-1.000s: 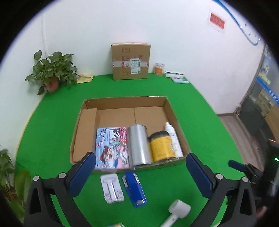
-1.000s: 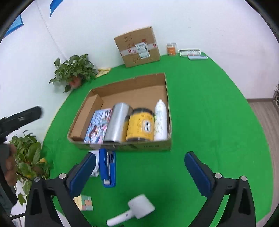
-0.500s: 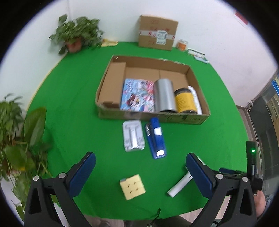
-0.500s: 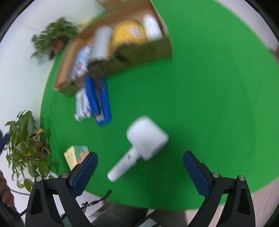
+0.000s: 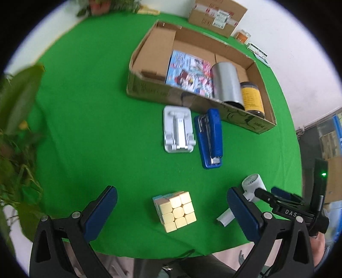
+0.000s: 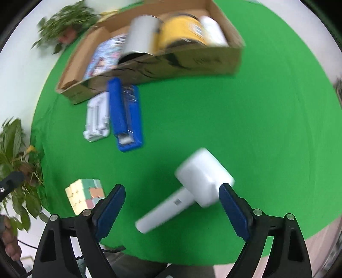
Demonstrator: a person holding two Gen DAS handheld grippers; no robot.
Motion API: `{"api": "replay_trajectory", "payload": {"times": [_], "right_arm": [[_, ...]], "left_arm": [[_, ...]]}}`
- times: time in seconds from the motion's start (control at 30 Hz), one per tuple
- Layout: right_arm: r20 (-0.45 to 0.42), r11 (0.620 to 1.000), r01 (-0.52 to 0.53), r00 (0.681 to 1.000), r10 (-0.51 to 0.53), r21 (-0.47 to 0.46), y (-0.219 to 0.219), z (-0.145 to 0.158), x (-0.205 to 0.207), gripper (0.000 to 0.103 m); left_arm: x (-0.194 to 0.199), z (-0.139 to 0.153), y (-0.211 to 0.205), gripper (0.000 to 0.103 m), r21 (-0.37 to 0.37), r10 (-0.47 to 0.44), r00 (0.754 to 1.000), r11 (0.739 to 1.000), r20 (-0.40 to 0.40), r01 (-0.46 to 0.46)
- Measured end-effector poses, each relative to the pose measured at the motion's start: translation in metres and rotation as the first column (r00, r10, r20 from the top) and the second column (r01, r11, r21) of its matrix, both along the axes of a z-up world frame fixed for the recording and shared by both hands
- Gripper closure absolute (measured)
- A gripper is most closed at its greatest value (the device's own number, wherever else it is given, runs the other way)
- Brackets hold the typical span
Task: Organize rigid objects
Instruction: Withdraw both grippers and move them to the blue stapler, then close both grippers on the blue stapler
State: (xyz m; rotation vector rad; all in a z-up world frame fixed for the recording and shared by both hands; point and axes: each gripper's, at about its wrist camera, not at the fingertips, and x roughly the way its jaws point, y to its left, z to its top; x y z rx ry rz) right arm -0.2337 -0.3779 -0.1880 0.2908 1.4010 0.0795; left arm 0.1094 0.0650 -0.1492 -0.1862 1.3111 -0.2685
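Note:
On the green table lies a pastel puzzle cube (image 5: 174,210); my left gripper (image 5: 172,212) hangs open over it, one blue finger on each side, pads clear of it. A white handheld fan (image 6: 190,189) lies near the front edge. My right gripper (image 6: 172,210) straddles the fan's handle and its jaws are closing, not touching it. The cube (image 6: 85,193) shows left of the right gripper. A blue stapler (image 5: 209,138) and a white phone stand (image 5: 178,129) lie side by side before a cardboard box (image 5: 149,89). The right gripper (image 5: 275,195) appears beside the fan (image 5: 253,185) in the left wrist view.
The box (image 6: 209,62) holds a picture book (image 5: 190,73), a silver can (image 5: 226,83), a yellow-labelled jar (image 5: 252,99) and a white bottle (image 6: 212,32). A sealed carton (image 5: 217,16) stands at the back wall. Potted plants (image 5: 17,119) crowd the left edge. The table's front edge is close below.
Both grippers have dropped toward the table and tilted downward. The left has come over the cube, the right over the white fan, and the right jaws have narrowed.

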Motion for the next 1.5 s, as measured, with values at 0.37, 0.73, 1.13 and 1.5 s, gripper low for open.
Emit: {"api": "replay_trajectory", "payload": {"times": [0.37, 0.73, 1.13, 1.5], "right_arm": [[0.021, 0.903, -0.331, 0.941, 0.338, 0.274, 0.126, -0.012, -0.013, 0.014], [-0.005, 0.98, -0.17, 0.985, 0.172, 0.102, 0.068, -0.03, 0.048, 0.014], [0.03, 0.926, -0.312, 0.945, 0.325, -0.214, 0.109, -0.084, 0.115, 0.024], [0.019, 0.975, -0.219, 0.976, 0.218, 0.032, 0.059, -0.067, 0.073, 0.053]], "left_arm": [[0.008, -0.087, 0.035, 0.012, -0.304, 0.043, 0.947, 0.941, -0.319, -0.145], [0.027, -0.093, 0.034, 0.019, -0.329, 0.017, 0.948, 0.936, -0.319, -0.128], [0.056, -0.076, 0.025, 0.019, -0.206, 0.008, 0.964, 0.976, -0.265, -0.065], [0.067, -0.088, -0.038, 0.019, -0.24, -0.068, 0.948, 0.971, -0.312, -0.01]]}}
